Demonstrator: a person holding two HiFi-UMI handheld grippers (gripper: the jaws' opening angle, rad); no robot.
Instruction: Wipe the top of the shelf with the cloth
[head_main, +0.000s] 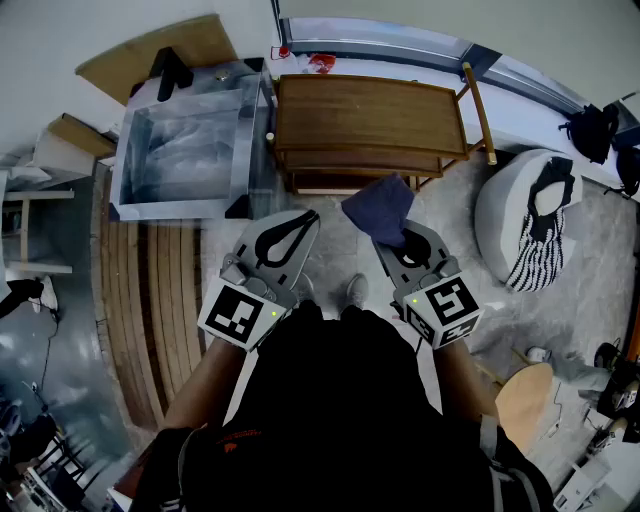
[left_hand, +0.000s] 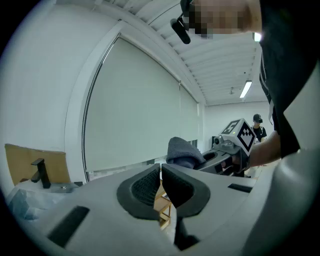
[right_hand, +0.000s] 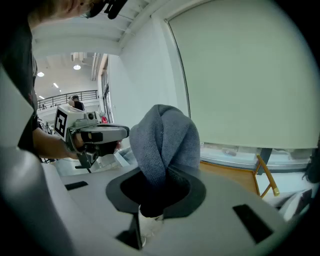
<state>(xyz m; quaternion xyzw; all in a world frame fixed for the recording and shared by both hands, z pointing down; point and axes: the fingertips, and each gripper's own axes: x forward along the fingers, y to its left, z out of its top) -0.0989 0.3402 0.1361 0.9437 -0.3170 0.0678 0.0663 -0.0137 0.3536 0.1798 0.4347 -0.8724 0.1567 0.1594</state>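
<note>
From above, the right gripper (head_main: 393, 240) holds the blue cloth (head_main: 380, 207) just short of the wooden shelf (head_main: 365, 110), with the left gripper (head_main: 303, 220) alongside; the left gripper view shows its jaws pressed together on nothing, and the right gripper view shows jaws clamped on the bunched cloth.

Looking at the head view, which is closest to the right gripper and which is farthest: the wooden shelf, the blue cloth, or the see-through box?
1. The blue cloth, pinched in the jaws of the right gripper.
2. The wooden shelf, just ahead of it.
3. The see-through box, off to the left, beyond the left gripper.
</note>
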